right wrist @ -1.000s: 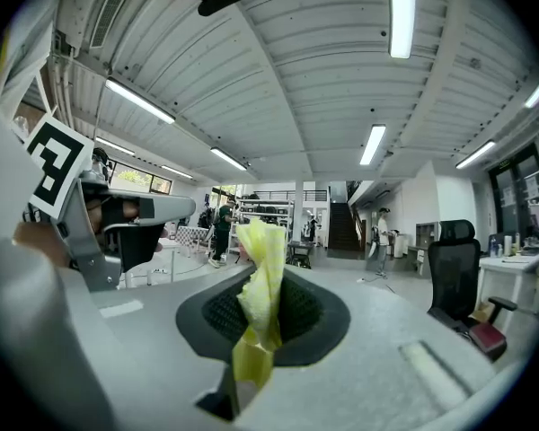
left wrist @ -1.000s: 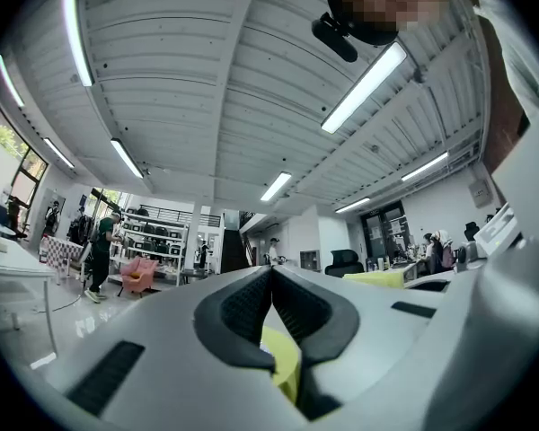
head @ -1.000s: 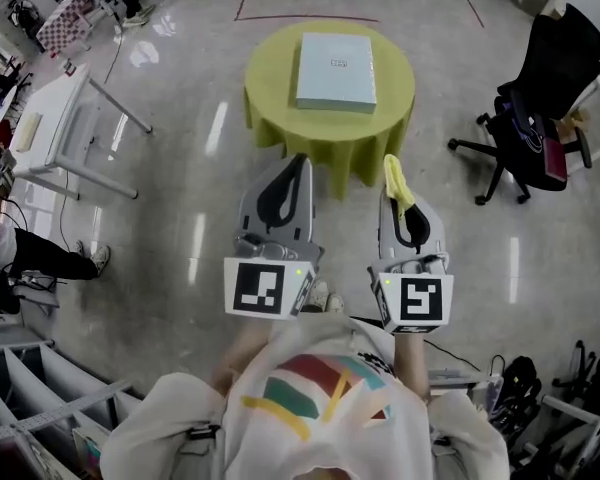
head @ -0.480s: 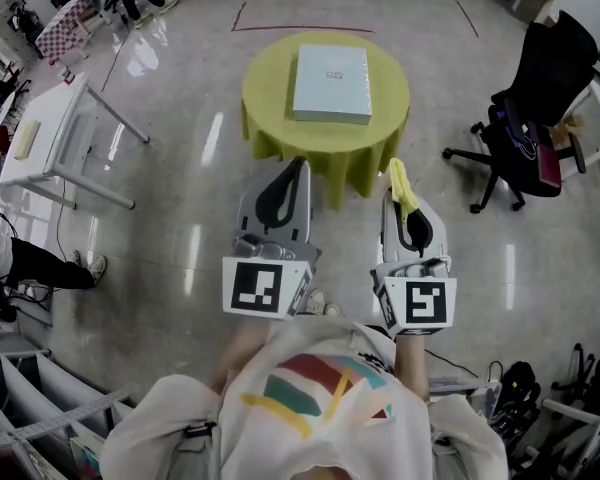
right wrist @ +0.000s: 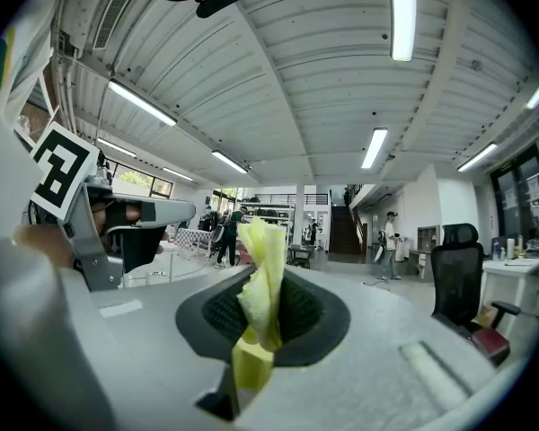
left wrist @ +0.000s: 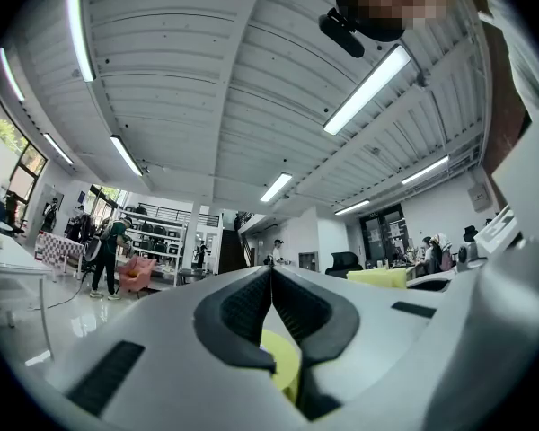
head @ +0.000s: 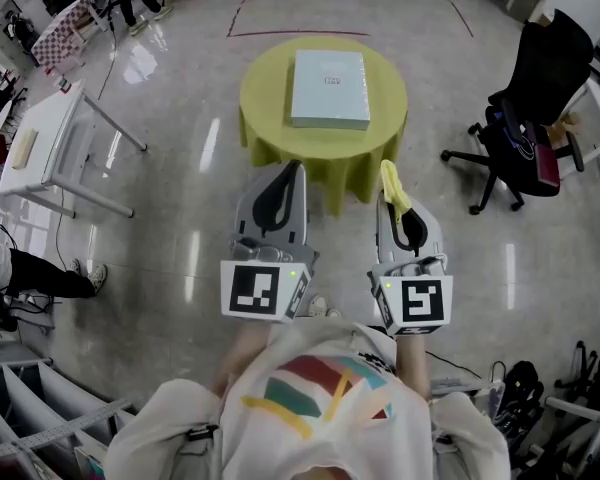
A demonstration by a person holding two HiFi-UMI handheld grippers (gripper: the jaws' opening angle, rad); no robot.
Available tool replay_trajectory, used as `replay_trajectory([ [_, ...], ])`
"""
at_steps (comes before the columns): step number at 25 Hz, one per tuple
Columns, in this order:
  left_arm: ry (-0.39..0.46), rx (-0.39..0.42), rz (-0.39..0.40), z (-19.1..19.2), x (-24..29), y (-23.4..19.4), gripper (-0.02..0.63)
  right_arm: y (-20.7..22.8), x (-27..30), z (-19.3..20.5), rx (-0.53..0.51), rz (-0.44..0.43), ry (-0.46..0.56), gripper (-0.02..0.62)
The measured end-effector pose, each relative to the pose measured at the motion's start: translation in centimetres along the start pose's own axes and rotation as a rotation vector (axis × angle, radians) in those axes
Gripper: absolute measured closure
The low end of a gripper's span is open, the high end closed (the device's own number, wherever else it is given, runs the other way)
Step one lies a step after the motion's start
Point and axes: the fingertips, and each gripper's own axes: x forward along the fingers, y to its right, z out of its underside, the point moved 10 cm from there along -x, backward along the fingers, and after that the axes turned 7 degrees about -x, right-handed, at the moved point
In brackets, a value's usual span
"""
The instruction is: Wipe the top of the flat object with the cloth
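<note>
Left hand-held gripper [head: 299,166]: jaws together, nothing held.
Right hand-held gripper [head: 387,173]: clamped on yellow cloth [right wrist: 262,272].
Flat box [head: 330,88]: centred on round counter [head: 270,140], clear of its edge.
Floor [head: 185,198]: bare, open ahead.

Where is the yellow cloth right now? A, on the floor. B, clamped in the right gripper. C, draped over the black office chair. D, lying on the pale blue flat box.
B: the right gripper view shows the yellow cloth pinched between the closed jaws of the right gripper, while the pale blue flat box on the round green-covered table has nothing on it.
</note>
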Motion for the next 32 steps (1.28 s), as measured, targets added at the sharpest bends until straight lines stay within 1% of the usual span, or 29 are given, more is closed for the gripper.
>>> replay_trajectory([
  [7,0.003,0.001,0.005,0.0,0.3,-1.9,0.591,-1.0,1.6,-0.1,-0.015,-0.003,-0.009,0.568],
  [13,-0.059,-0.031,0.013,1.4,1.1,-3.3,0.591,-1.3,2.5,0.1,0.007,0.017,0.008,0.568],
  [17,-0.052,-0.027,0.018,1.4,2.2,-3.6,0.591,-0.8,3.5,0.6,0.014,0.012,-0.015,0.568],
  [24,-0.058,-0.019,-0.009,2.6,5.3,-4.5,0.591,1.7,6.2,1.8,0.046,0.035,-0.019,0.569],
  [28,-0.05,0.002,-0.037,2.9,8.5,-5.2,0.591,4.1,9.7,3.1,0.042,-0.003,0.013,0.568],
  [32,-0.047,0.01,-0.081,2.9,12.5,-6.5,0.591,6.9,13.9,3.5,0.045,-0.018,0.027,0.569],
])
